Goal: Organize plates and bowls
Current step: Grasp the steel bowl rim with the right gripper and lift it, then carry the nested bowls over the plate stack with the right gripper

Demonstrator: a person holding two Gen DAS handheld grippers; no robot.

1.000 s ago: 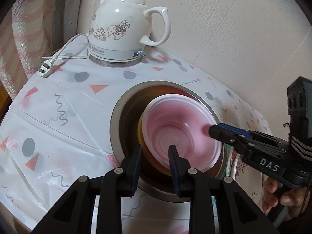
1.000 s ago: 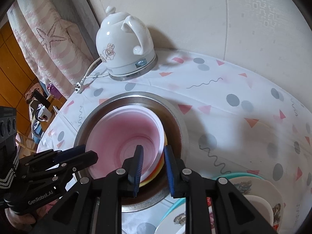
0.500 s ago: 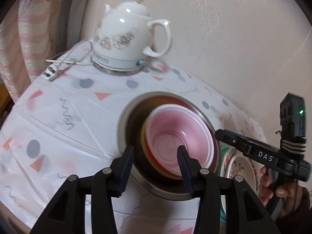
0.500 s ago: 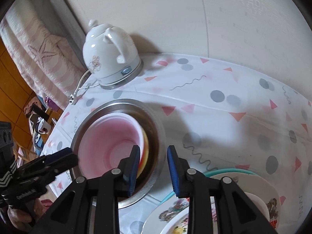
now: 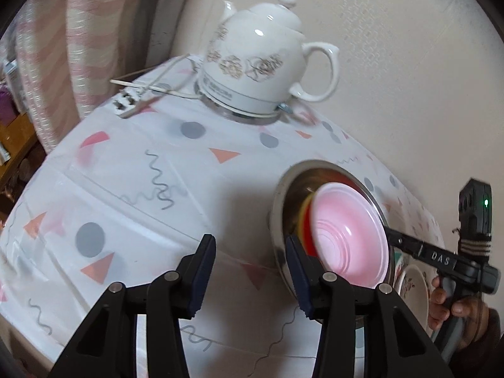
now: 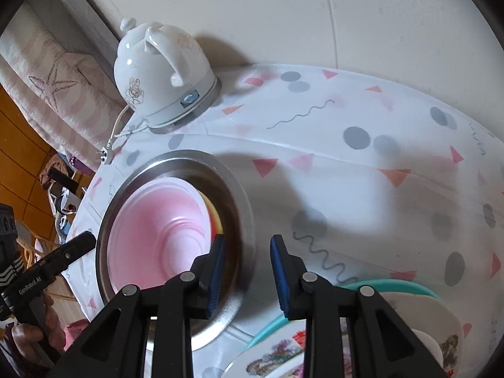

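A pink bowl sits nested on yellow and red bowls inside a steel bowl on the patterned tablecloth. My left gripper hovers just left of the steel bowl. Its jaws are closing with only cloth between them, and its right finger is by the steel rim. My right gripper stands open astride the steel bowl's right rim, its pads clear of it. Neither gripper holds anything.
A white electric kettle stands at the back by the wall, its plug lying on the cloth. Floral plates on a teal plate lie right of the steel bowl. A hand holds the right gripper.
Both grippers stood close on the pink bowl's rim a second ago. They have widened and drawn off it, the left out over the cloth, the right to the steel rim.
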